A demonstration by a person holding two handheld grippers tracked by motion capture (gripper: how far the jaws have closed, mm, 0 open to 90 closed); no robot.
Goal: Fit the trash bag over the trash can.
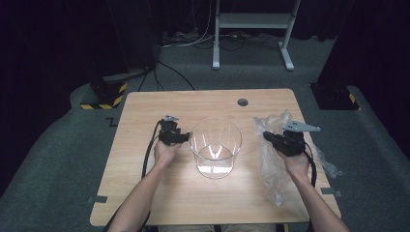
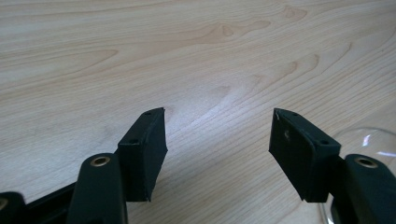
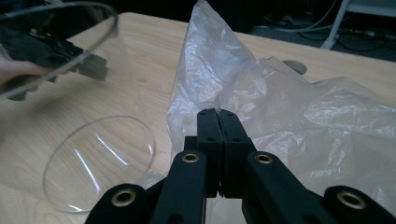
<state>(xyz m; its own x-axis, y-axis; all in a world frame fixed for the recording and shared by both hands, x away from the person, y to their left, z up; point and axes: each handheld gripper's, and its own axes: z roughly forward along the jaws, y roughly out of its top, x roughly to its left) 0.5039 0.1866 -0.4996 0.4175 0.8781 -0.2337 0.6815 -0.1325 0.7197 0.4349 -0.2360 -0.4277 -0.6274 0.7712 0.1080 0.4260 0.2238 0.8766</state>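
A clear round container (image 1: pixel 215 146) stands upright in the middle of the wooden table (image 1: pixel 145 193). My left gripper (image 1: pixel 185 137) sits just left of it, open, with bare wood between its jaws (image 2: pixel 217 135); the container's base (image 2: pixel 369 140) curves in beside its right jaw. A crumpled clear plastic bag (image 1: pixel 271 164) lies to the right of the container. My right gripper (image 1: pixel 267 136) is shut on the bag's edge (image 3: pixel 218 116), and the film rises in a peak (image 3: pixel 210 56) just past the jaws. The container (image 3: pixel 100 158) stands to their left.
A round cable hole (image 1: pixel 242 102) is in the table's far edge. Cables trail from both grippers off the near side. A white stand (image 1: pixel 251 21) and floor cables lie beyond the table. Bare wood lies behind the container.
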